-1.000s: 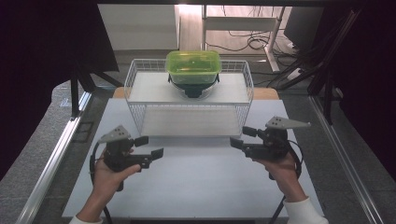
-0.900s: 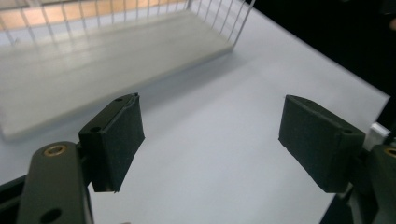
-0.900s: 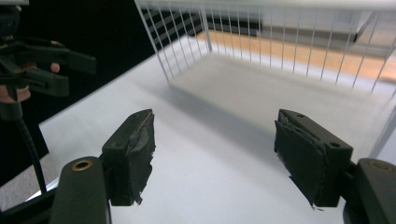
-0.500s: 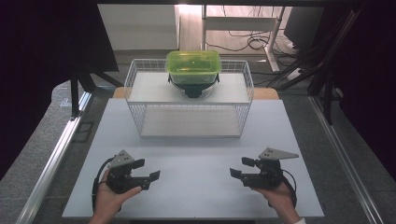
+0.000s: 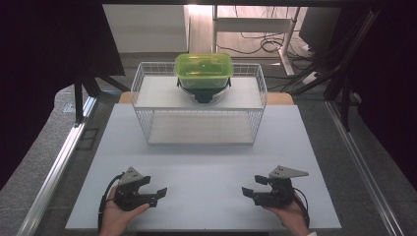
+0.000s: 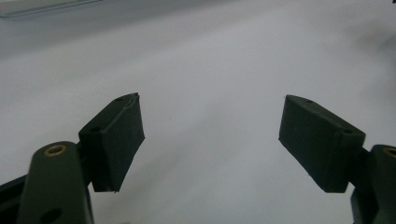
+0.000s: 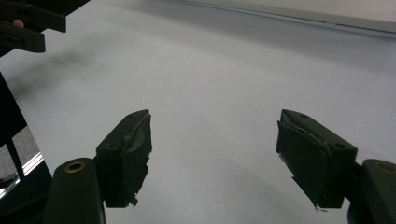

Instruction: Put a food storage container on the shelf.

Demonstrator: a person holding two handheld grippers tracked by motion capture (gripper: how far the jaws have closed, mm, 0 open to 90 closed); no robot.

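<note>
So far nothing is held: the left gripper [image 5: 158, 193] and right gripper [image 5: 247, 192] are spread wide, low over the white tabletop [image 5: 206, 162]. The green box [image 5: 203, 70] is seen untouched on the wire basket [image 5: 147, 110], well apart, so all the work is left.

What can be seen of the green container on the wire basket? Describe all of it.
The green container is a translucent lime-green plastic box, rectangular with rounded corners, closed by a matching lid. It stands level on a dark rounded thing whose nature is hard to tell, set at the middle of the white shelf that tops the white wire basket at the table's far side. Nothing else touches it. Its contents cannot be made out.
</note>
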